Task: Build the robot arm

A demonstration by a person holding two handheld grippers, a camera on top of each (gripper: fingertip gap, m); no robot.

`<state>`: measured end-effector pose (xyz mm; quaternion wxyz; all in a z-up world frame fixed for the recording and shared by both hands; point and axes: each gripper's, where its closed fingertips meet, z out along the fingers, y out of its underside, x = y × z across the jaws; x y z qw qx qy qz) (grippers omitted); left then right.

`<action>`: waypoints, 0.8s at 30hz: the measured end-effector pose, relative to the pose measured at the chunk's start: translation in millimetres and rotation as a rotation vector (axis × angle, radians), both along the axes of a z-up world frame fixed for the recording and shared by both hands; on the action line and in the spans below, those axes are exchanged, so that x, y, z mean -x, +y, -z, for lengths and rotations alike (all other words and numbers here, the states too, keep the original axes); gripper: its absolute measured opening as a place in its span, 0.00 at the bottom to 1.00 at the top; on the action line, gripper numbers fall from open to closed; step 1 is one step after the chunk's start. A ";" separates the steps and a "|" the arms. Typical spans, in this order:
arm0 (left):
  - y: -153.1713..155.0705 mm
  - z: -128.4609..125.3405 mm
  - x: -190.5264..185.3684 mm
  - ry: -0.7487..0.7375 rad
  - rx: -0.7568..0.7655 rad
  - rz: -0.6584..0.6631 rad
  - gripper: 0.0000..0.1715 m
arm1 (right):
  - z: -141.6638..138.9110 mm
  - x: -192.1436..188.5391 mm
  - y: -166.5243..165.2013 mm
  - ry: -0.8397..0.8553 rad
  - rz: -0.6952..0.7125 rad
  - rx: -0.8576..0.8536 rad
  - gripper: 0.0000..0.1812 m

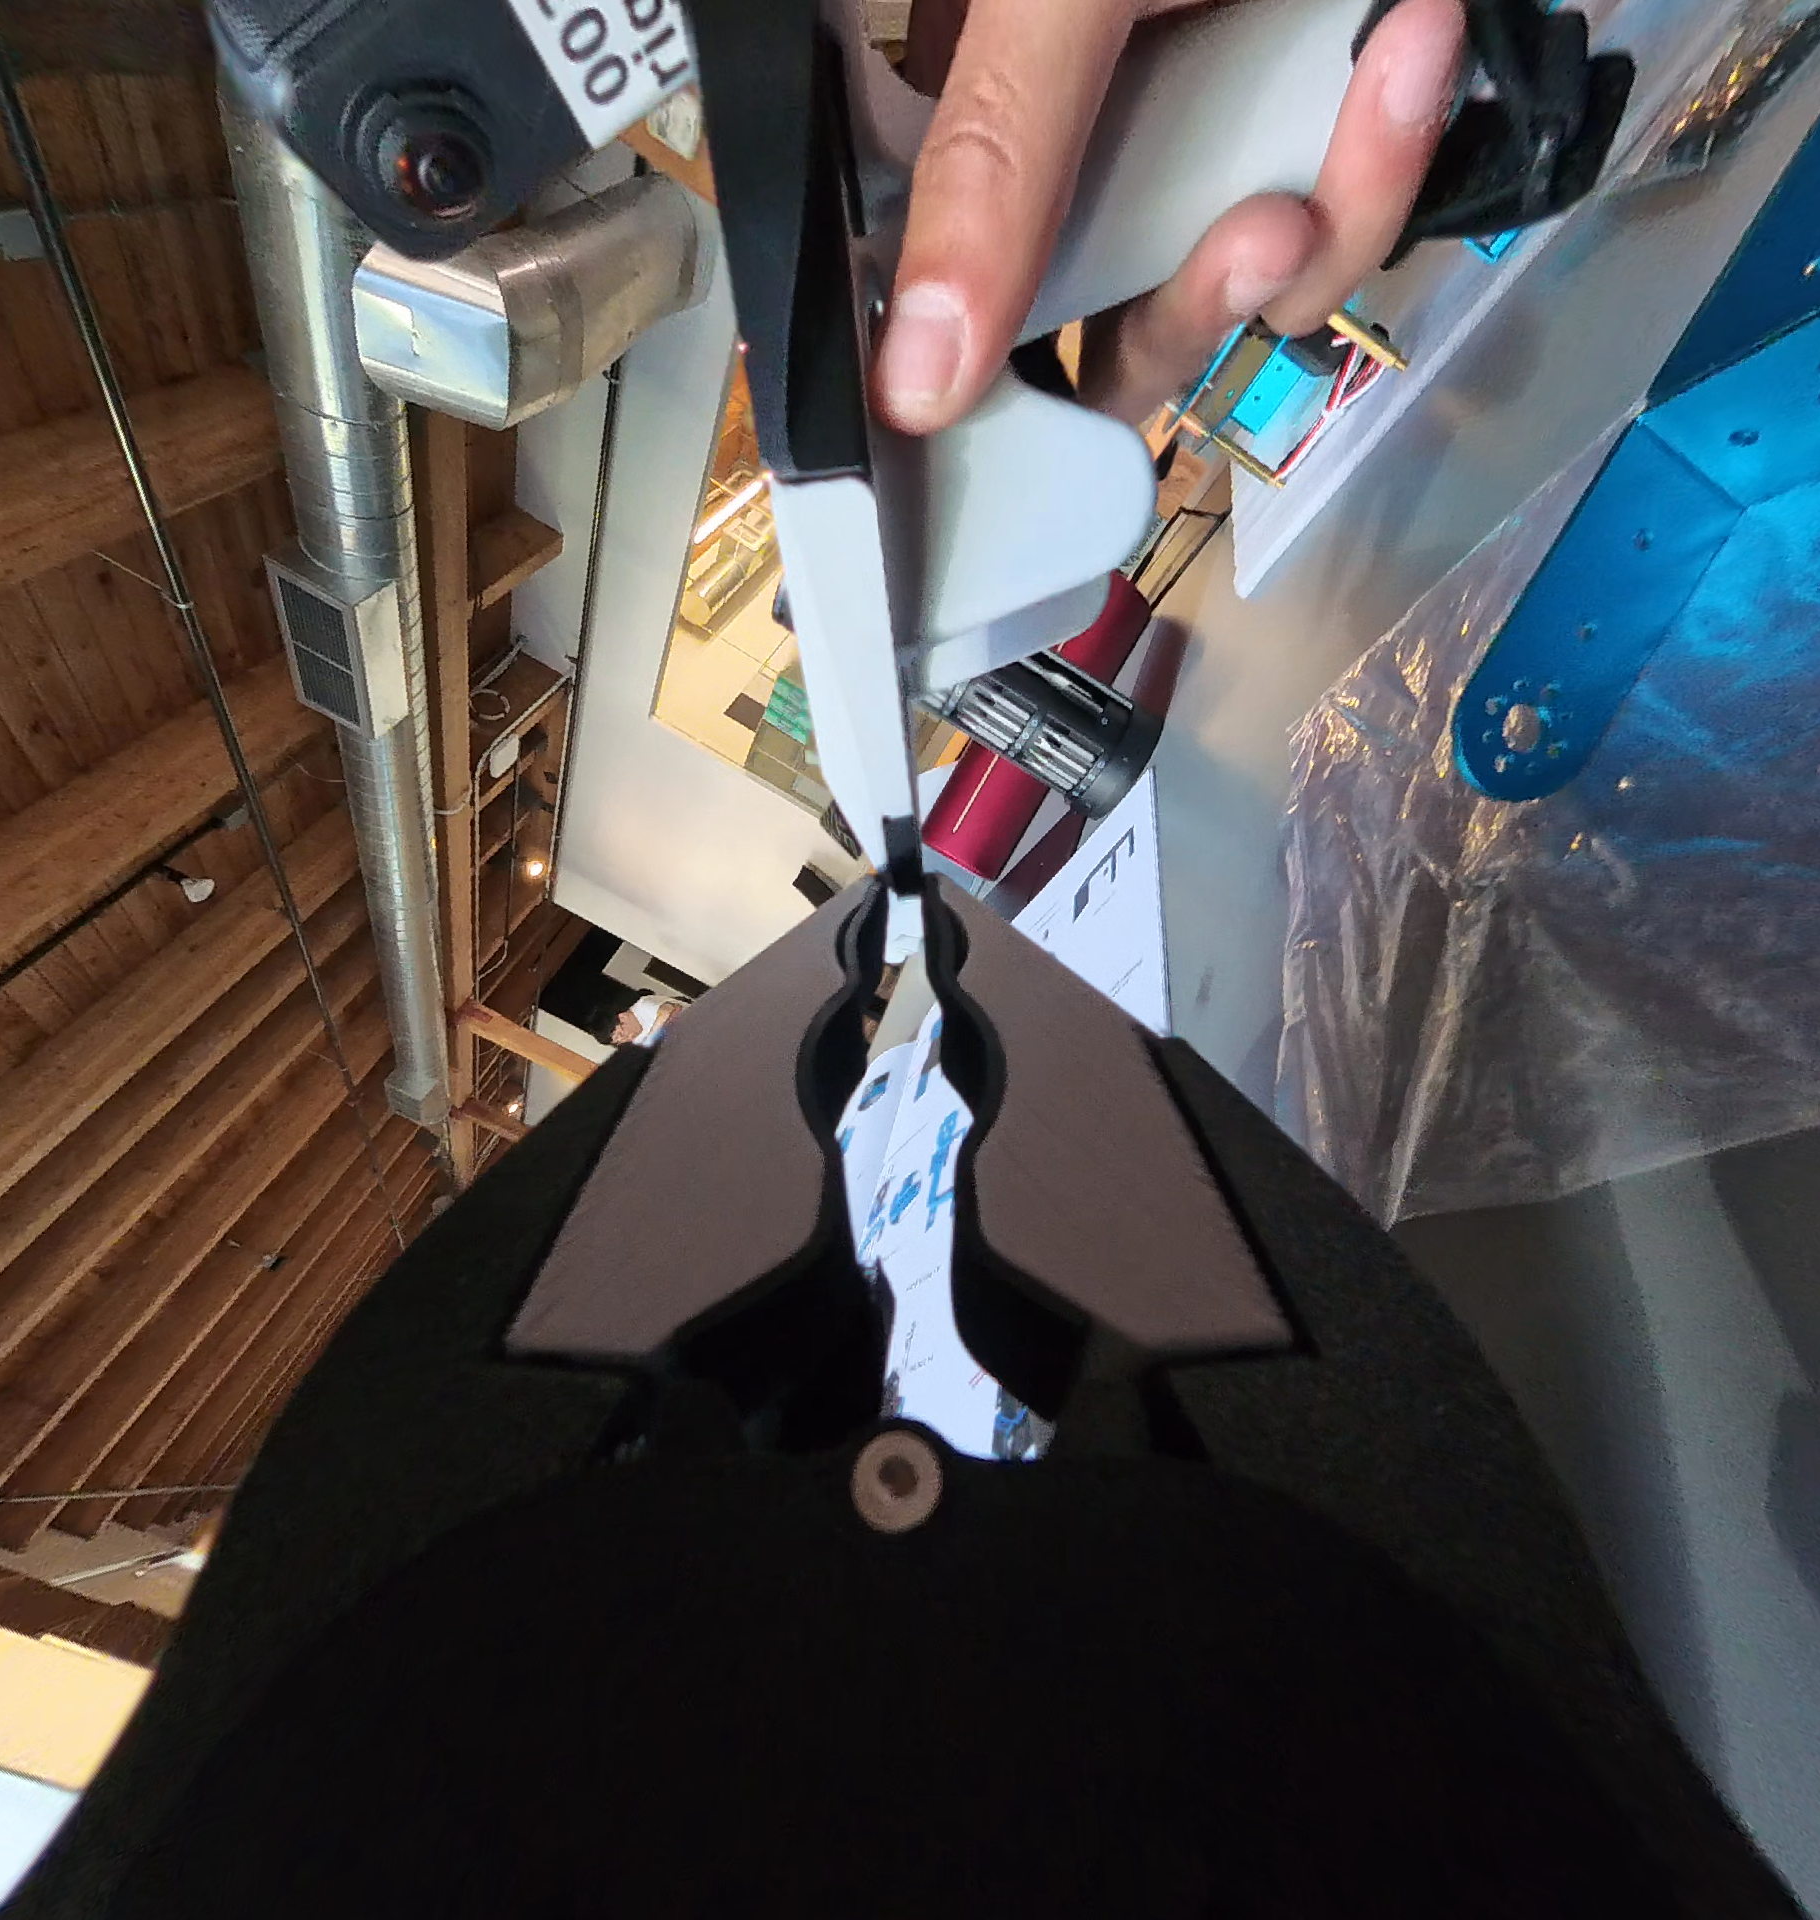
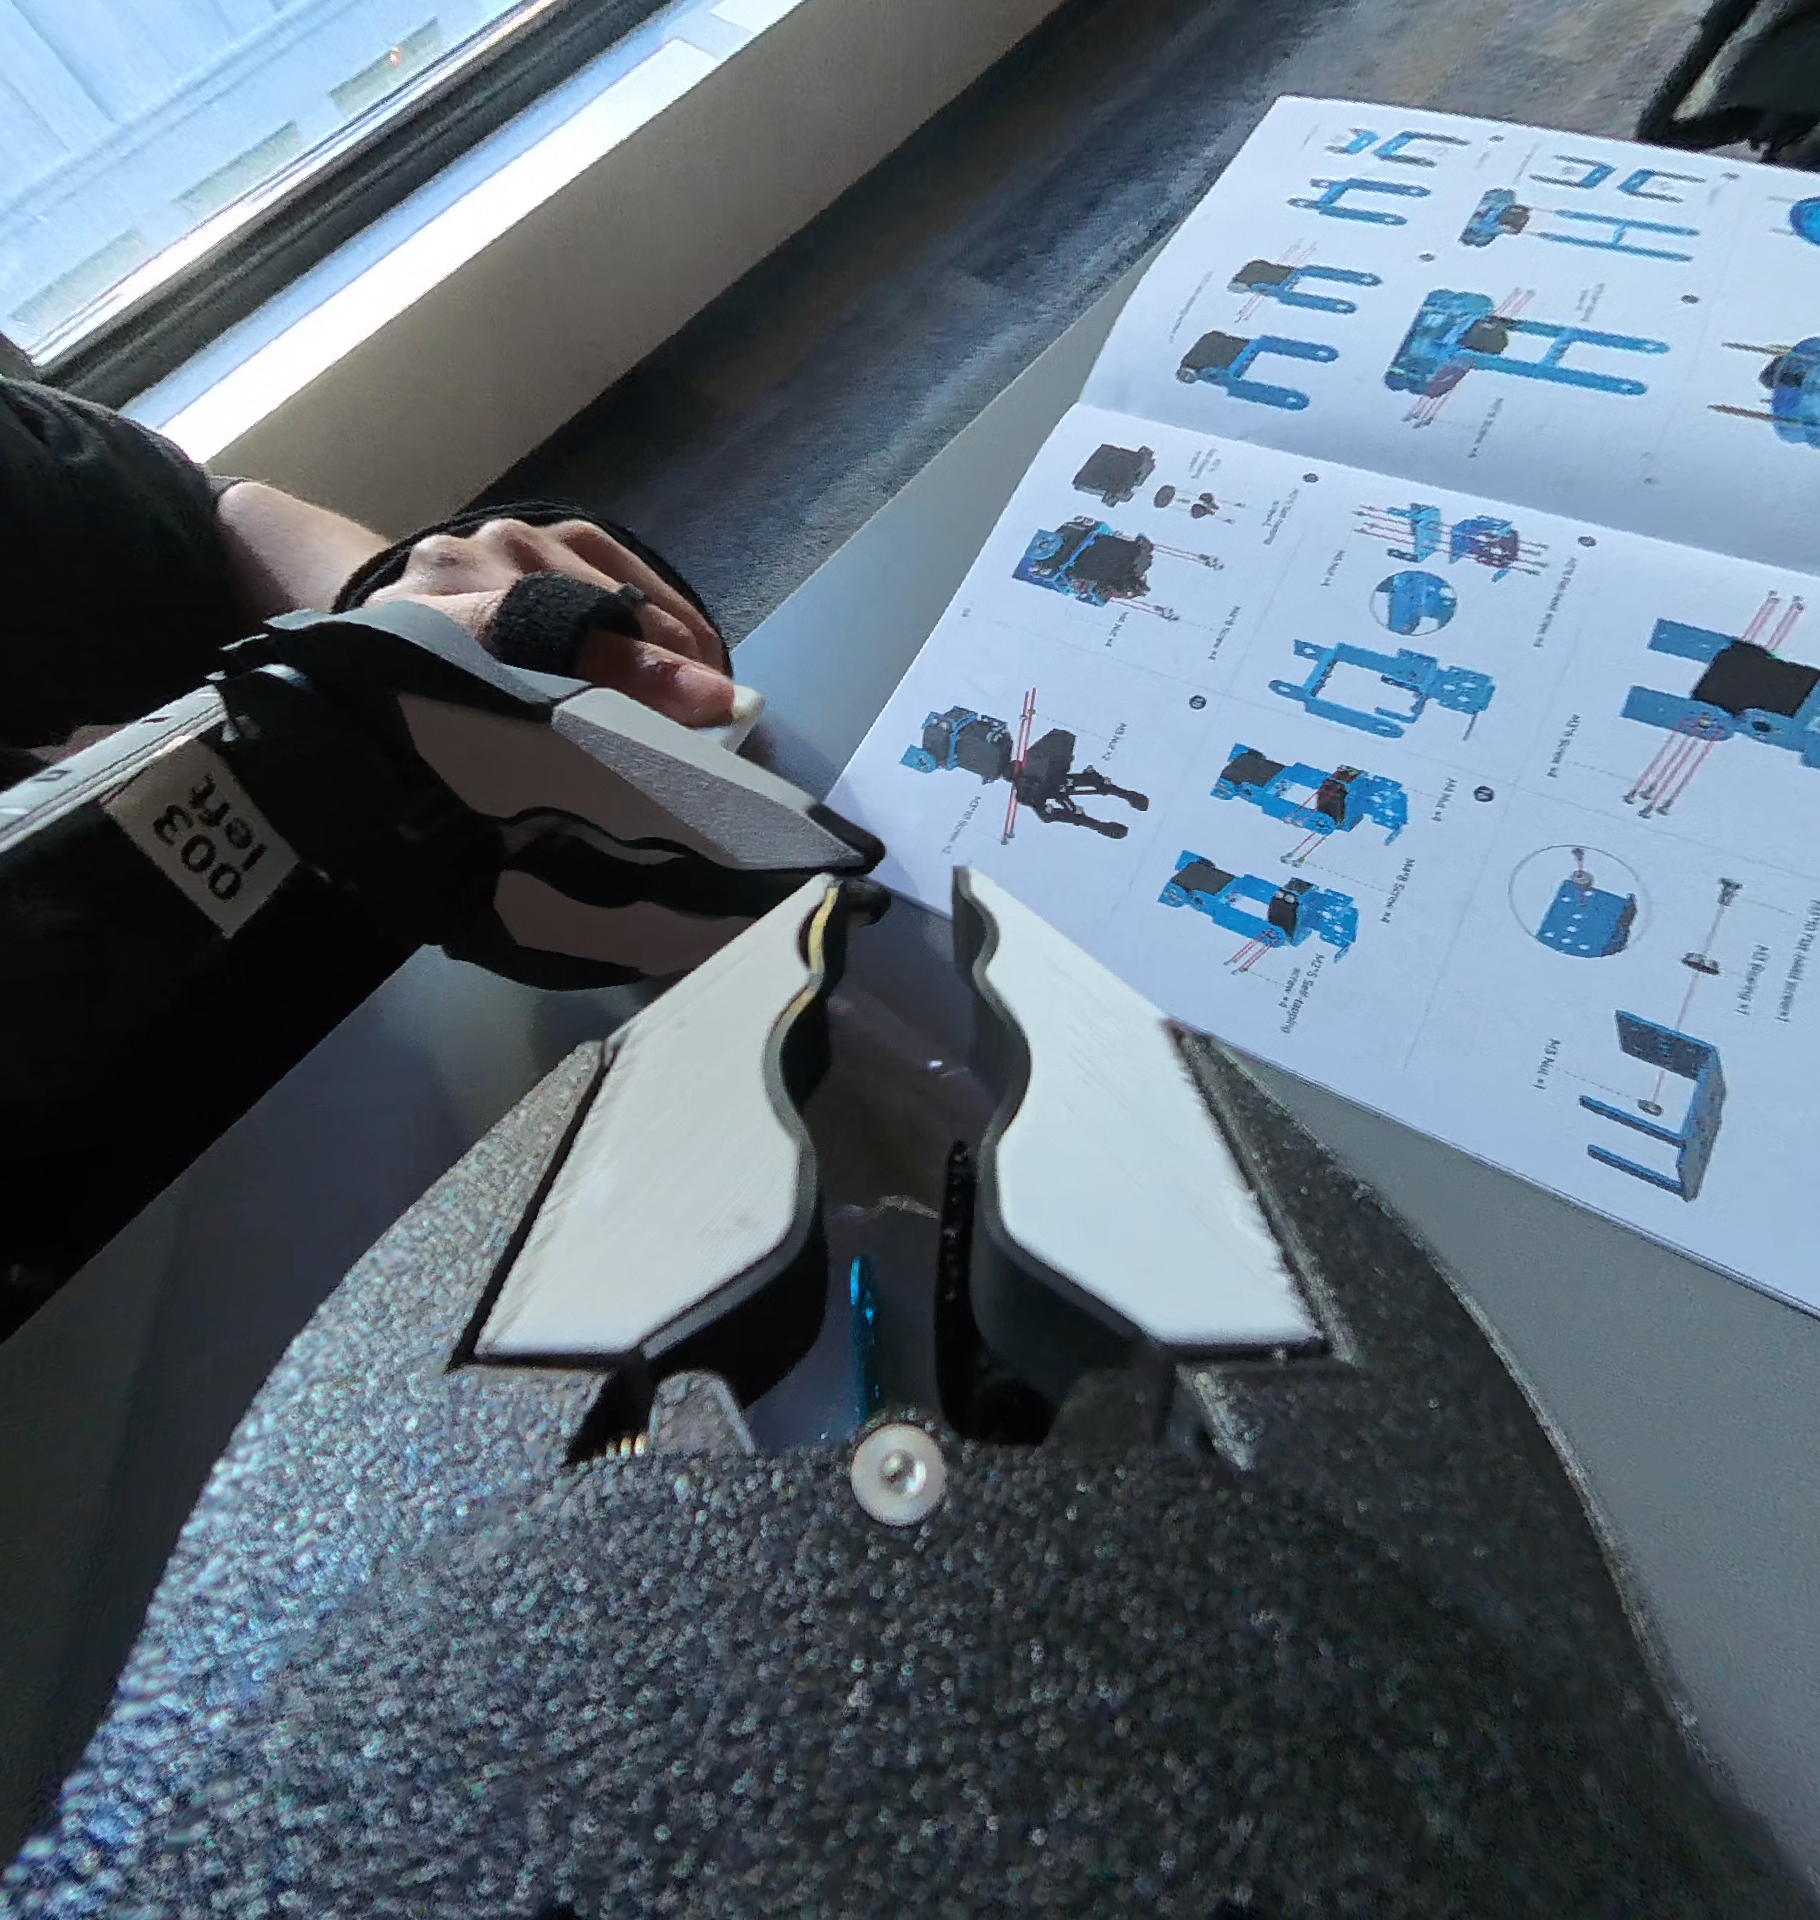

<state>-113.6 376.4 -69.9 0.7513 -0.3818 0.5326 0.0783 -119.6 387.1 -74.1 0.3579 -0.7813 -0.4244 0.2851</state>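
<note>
Left gripper (image 1: 901, 906): we see its jaws drawn almost together, with only a narrow wavy slit between them; whether the tips pinch anything we cannot tell
Right gripper (image 2: 901, 896): its jaws stand clearly apart and we see nothing clamped between them
Between the right jaws: low in the gap we make out a thin blue piece (image 2: 864, 1340) and a black toothed strip (image 2: 956, 1216); what they are we cannot tell
Meeting point: the tip of the left gripper comes in from the left and sits right against the tip of the right gripper's left-hand finger; in the left wrist view that finger's black end reaches into the mouth of the left gripper
Hands: a gloved hand (image 2: 573, 613) grips the left gripper, and a bare hand (image 1: 1093, 208) grips the right gripper
Instruction sheet (image 2: 1405, 623): it lies flat and unfolded on the grey table (image 2: 1508, 1558), just beyond the right gripper, and shows blue assembly drawings
Blue metal bracket (image 1: 1664, 540): it rests in a clear plastic bag (image 1: 1508, 987) on the table, off to one side
Red cylinder (image 1: 999, 800): it lies further off, with a black ribbed part at one end
Far: we see a window (image 2: 262, 156) beyond the table's far edge, and a metal duct (image 1: 366, 623) under a wooden ceiling (image 1: 106, 727)
</note>
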 end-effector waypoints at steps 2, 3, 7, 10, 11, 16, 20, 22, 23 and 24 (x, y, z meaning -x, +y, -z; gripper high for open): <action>-2.6 -0.2 -1.5 -0.006 0.007 0.024 0.03 | -0.6 -1.2 -2.8 0.001 -0.024 -0.001 0.09; -5.0 -0.7 -1.9 -0.013 0.011 0.042 0.02 | -2.0 -1.8 -5.9 -0.006 -0.049 -0.005 0.10; 7.5 5.7 3.2 -0.010 0.075 0.034 0.00 | -23.9 -25.8 1.5 -0.005 -0.017 -0.077 0.04; 30.3 4.8 13.8 -0.005 0.136 0.001 0.00 | -14.7 -61.5 14.4 -0.055 0.052 -0.016 0.05; 40.8 4.5 18.6 -0.009 0.175 -0.017 0.00 | -2.9 -69.3 16.4 -0.083 0.053 0.023 0.05; 77.8 5.1 40.9 -0.117 0.426 -0.049 0.00 | 50.2 -112.6 48.4 -0.296 0.155 -0.003 0.08; 82.6 2.3 46.2 -0.163 0.483 -0.027 0.02 | 59.8 -152.4 64.4 -0.407 0.228 0.001 0.10; 80.4 1.6 43.5 -0.173 0.516 0.014 0.03 | 58.9 -166.0 71.2 -0.427 0.240 0.049 0.15; 80.3 1.9 43.0 -0.177 0.542 0.032 0.03 | 57.4 -179.5 79.1 -0.479 0.274 0.044 0.15; 81.7 2.3 43.7 -0.184 0.570 0.039 0.04 | 55.0 -191.7 83.8 -0.531 0.287 0.033 0.14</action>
